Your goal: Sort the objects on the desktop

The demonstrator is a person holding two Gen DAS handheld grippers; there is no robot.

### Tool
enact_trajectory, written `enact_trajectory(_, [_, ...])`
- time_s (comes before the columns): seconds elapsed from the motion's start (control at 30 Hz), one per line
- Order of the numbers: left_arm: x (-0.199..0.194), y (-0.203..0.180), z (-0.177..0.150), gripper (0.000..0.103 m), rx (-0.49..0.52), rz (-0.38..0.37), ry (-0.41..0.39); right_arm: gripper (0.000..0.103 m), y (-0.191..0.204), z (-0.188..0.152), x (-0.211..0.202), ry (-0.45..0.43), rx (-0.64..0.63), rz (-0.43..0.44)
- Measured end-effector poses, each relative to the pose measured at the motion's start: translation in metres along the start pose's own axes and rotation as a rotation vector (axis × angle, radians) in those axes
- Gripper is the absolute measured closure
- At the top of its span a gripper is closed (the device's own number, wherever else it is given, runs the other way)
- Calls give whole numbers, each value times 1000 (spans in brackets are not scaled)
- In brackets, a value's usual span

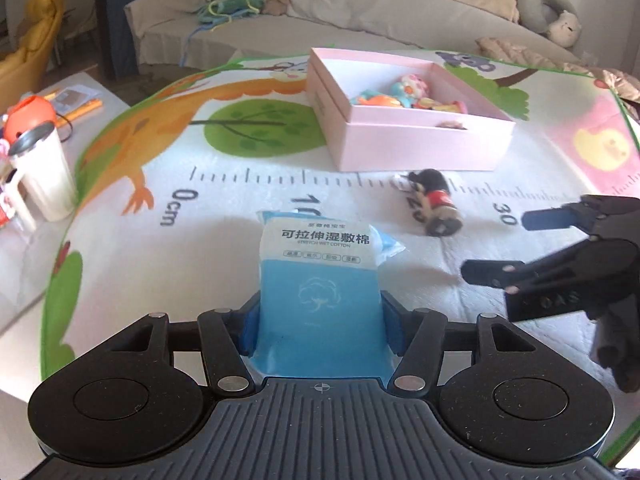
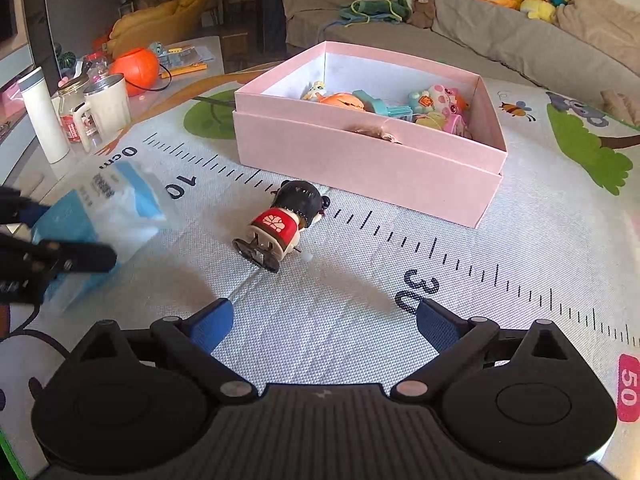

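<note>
My left gripper (image 1: 320, 320) is shut on a blue and white pack of wet cotton pads (image 1: 320, 272), held just above the play mat; the pack also shows in the right wrist view (image 2: 104, 216). My right gripper (image 2: 324, 324) is open and empty, low over the mat, and appears in the left wrist view (image 1: 520, 244). A small wind-up doll (image 2: 280, 224) with black hair and a red dress lies on its side ahead of the right gripper; it also shows in the left wrist view (image 1: 434, 200). A pink box (image 2: 360, 160) holding several small toys stands behind the doll.
A printed play mat (image 2: 520, 280) with ruler marks covers the surface. A white mug (image 2: 106, 108), a white bottle (image 2: 42, 116), a jar and an orange pumpkin toy (image 2: 134, 68) stand at the left edge. A grey sofa (image 2: 500, 40) with plush toys lies beyond.
</note>
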State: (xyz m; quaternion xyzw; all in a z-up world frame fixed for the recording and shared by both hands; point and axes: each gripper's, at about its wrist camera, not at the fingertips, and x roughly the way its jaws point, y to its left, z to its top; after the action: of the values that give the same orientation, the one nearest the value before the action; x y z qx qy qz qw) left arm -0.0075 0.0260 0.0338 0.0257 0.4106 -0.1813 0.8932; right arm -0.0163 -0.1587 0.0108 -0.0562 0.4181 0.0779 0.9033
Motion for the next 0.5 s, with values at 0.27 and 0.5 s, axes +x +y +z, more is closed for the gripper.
enact_trajectory(0.27, [-4, -2, -9, 7, 30, 118, -59, 5, 5, 13, -18, -43, 9, -12])
enact_trajectory(0.5, [-2, 4, -20, 5, -9, 117, -37, 22, 16, 46, -9, -53, 64, 56])
